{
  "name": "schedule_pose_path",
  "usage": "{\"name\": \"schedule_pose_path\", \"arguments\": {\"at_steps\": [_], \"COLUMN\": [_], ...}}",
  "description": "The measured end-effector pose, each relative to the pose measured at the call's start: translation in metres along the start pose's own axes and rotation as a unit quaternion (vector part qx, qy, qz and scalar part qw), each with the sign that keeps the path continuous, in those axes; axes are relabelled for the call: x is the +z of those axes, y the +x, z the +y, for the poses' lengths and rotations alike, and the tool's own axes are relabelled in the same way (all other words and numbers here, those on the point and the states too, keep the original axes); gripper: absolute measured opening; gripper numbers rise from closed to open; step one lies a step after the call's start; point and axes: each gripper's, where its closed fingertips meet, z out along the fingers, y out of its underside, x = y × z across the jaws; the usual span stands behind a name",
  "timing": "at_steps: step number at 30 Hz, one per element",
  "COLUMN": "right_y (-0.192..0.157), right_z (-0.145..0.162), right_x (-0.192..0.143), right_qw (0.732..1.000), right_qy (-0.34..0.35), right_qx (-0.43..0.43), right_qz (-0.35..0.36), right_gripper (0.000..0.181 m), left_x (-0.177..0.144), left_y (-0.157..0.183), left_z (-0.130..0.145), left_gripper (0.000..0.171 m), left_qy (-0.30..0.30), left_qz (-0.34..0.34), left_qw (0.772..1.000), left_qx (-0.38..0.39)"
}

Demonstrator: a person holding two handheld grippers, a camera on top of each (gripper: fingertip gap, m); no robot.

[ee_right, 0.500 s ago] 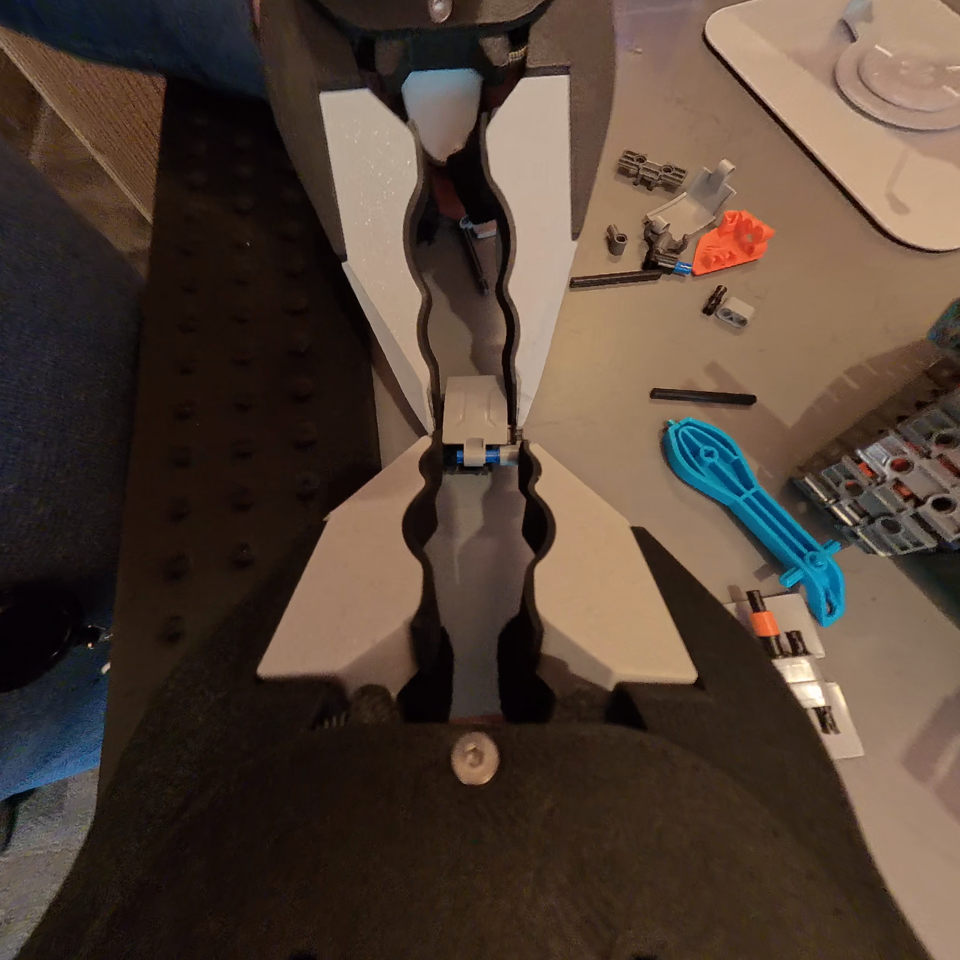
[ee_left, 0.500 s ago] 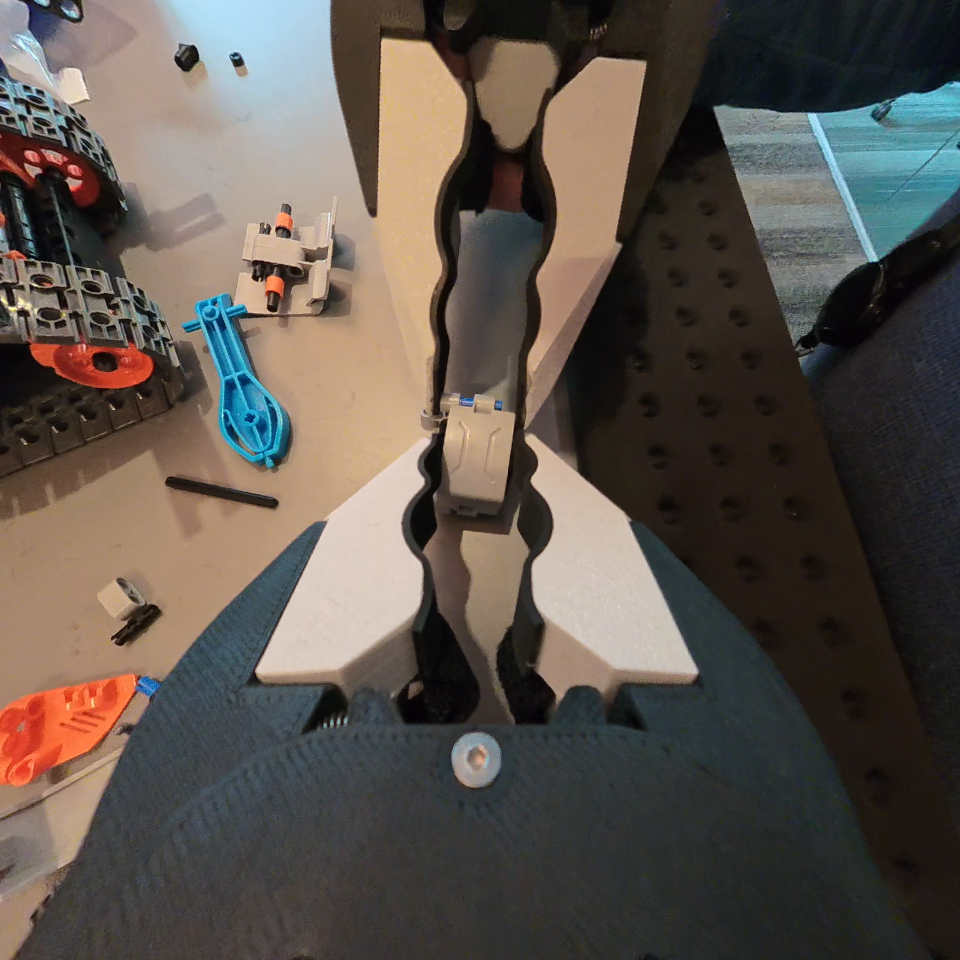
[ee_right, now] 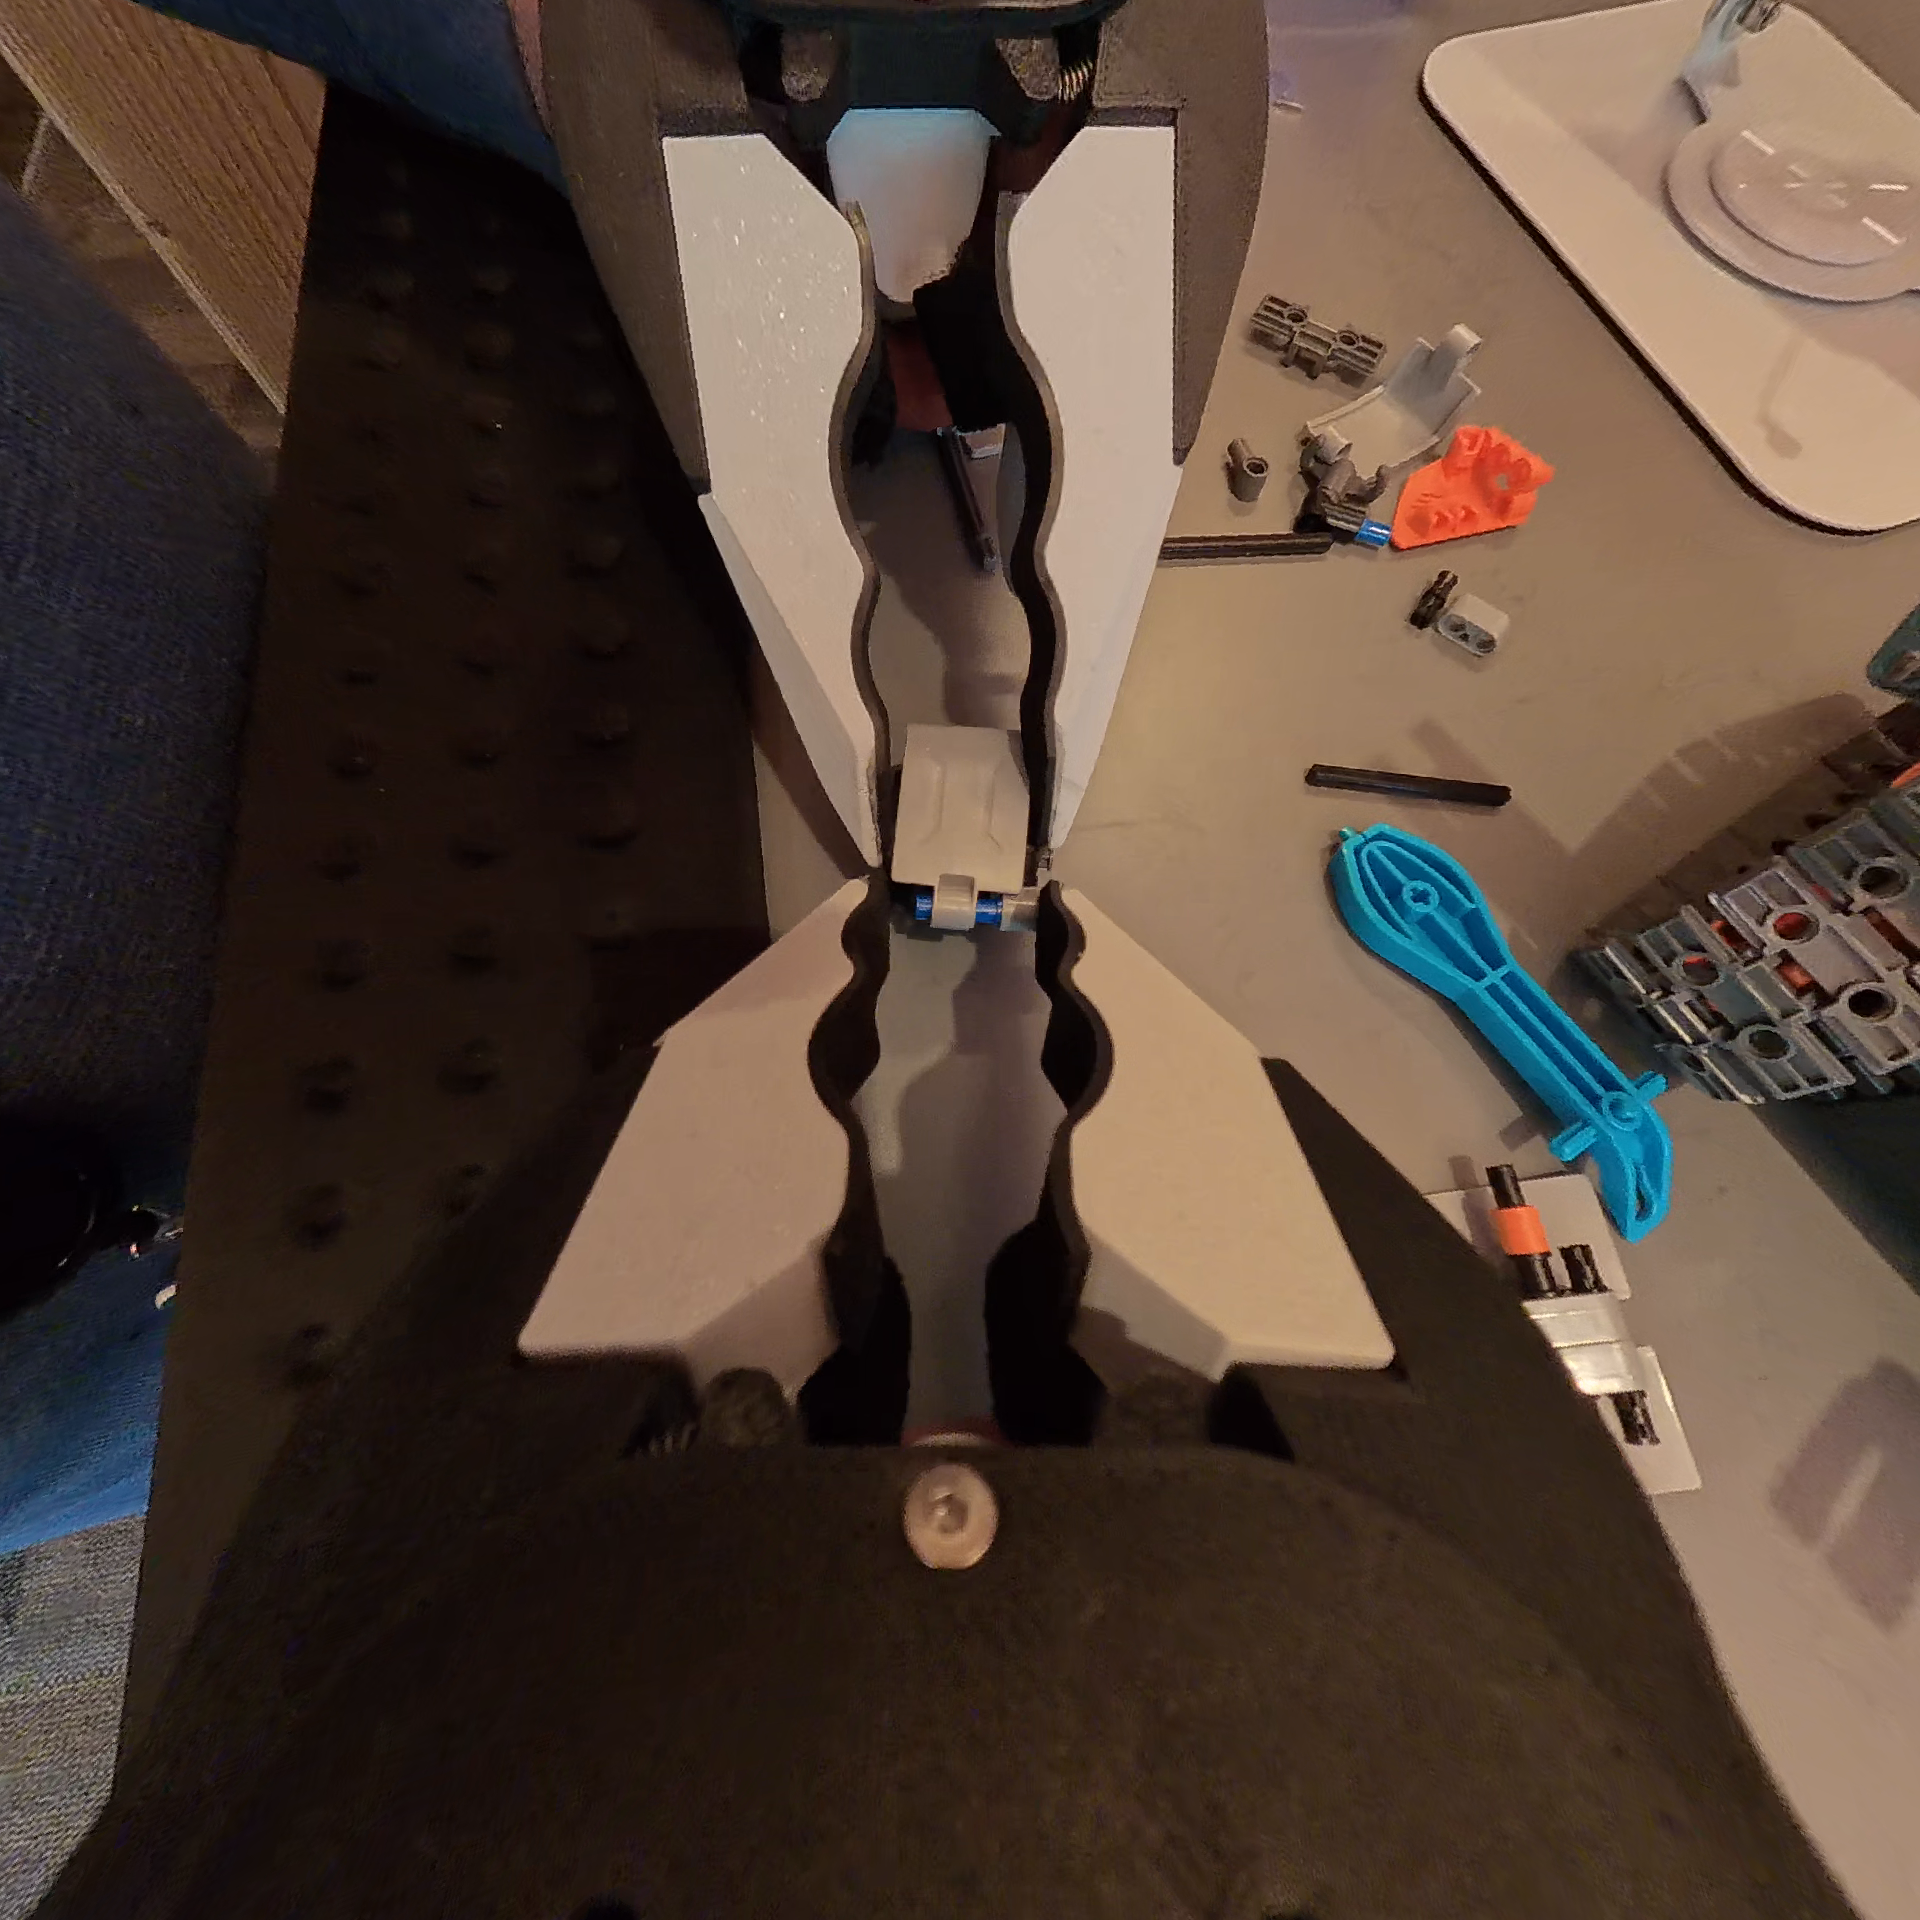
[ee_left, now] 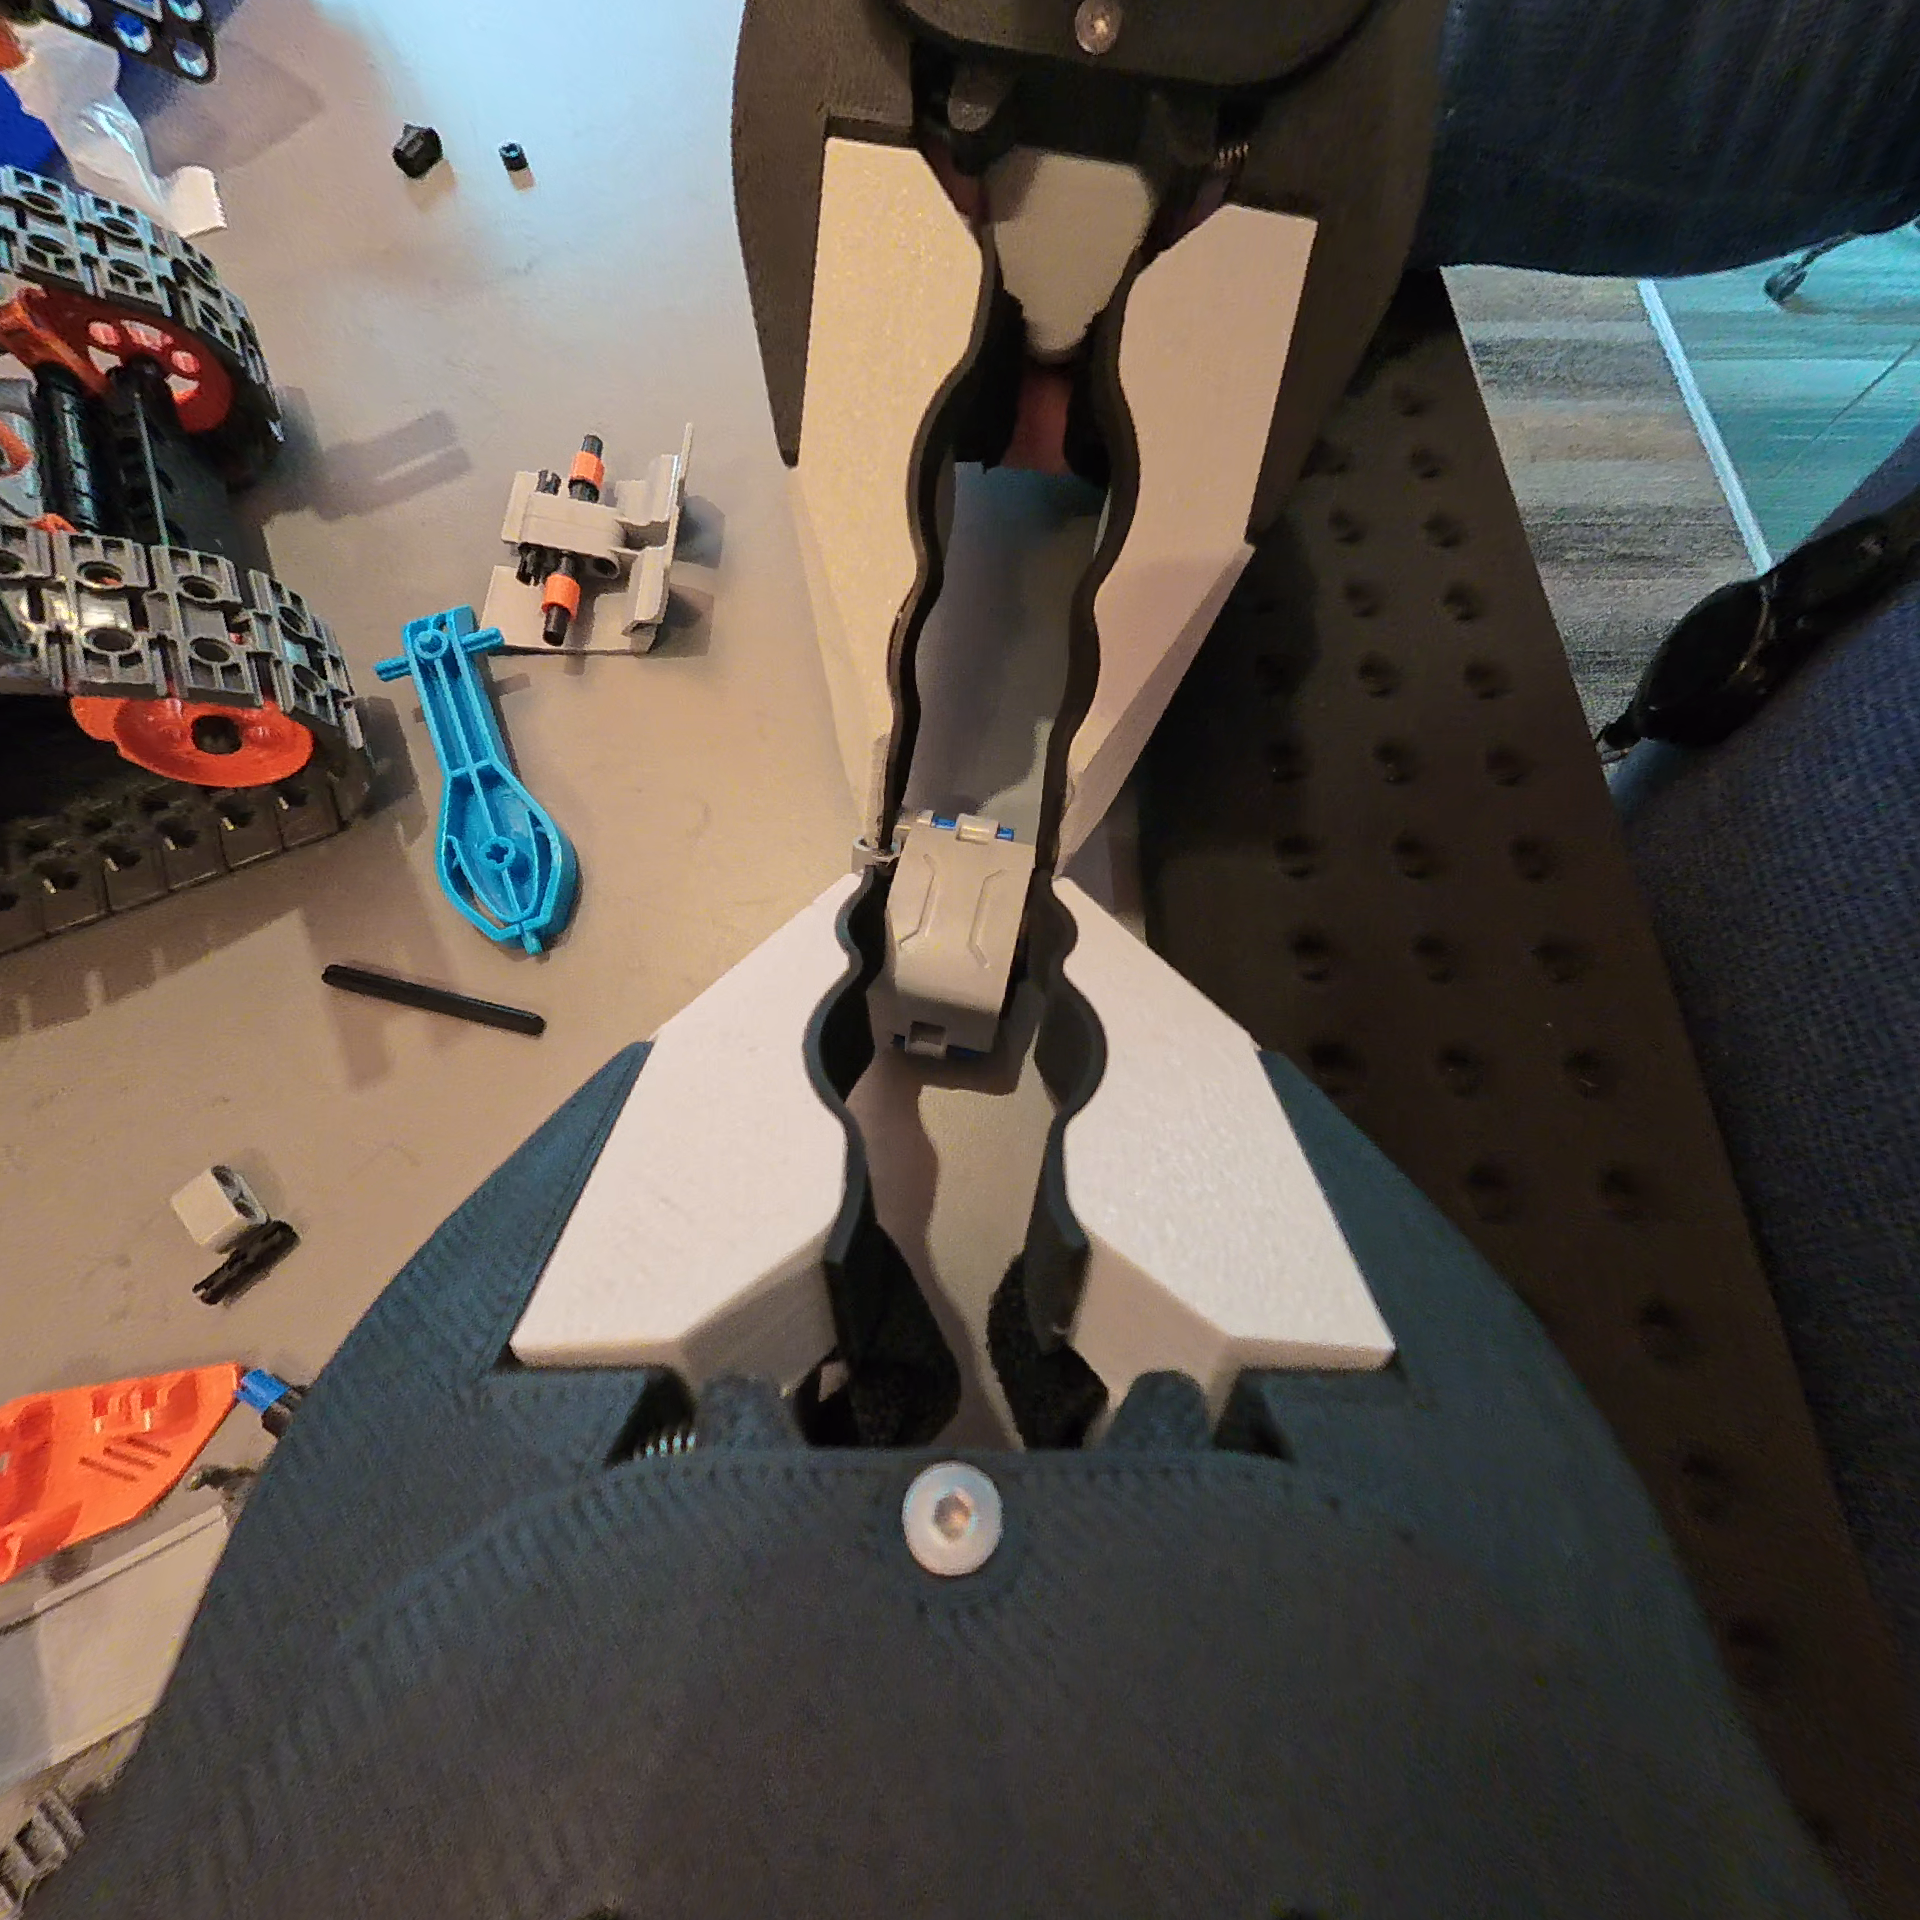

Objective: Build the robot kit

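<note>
Gripping one grey panel tip-to-tip, both grippers closed; right view alone shows its blue pin.

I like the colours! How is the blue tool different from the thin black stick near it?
The flat blue plastic tool is bright, wide and rounded at one end, with ribs and holes. The thin black plastic stick is dark, plain and straight all along, and it is shorter. Both lie flat on the grey tabletop, untouched by either claw.
</note>
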Motion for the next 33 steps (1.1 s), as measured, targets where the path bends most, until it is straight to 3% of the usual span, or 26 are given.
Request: {"name": "schedule_pose_path", "arguments": {"at_steps": [17,21,33], "right_y": [0.003,-0.001,-0.008], "right_z": [-0.002,0.0,0.0], "right_x": [-0.001,0.001,0.005], "right_qw": [0.999,0.999,0.999], "right_qy": [0.027,0.02,0.017], "right_qx": [0.033,0.022,0.012], "right_qz": [-0.02,-0.026,-0.037], "right_gripper": [0.028,0.028,0.028], "left_x": [-0.003,-0.002,-0.004], "left_y": [-0.001,0.002,0.01], "left_z": [-0.002,-0.008,-0.003], "left_gripper": [0.026,0.018,0.023], "left_qy": [0.013,0.022,-0.012], "left_qz": [0.005,0.007,0.027], "left_qw": [1.0,1.0,1.0], "left_qx": [-0.009,-0.005,-0.006]}}
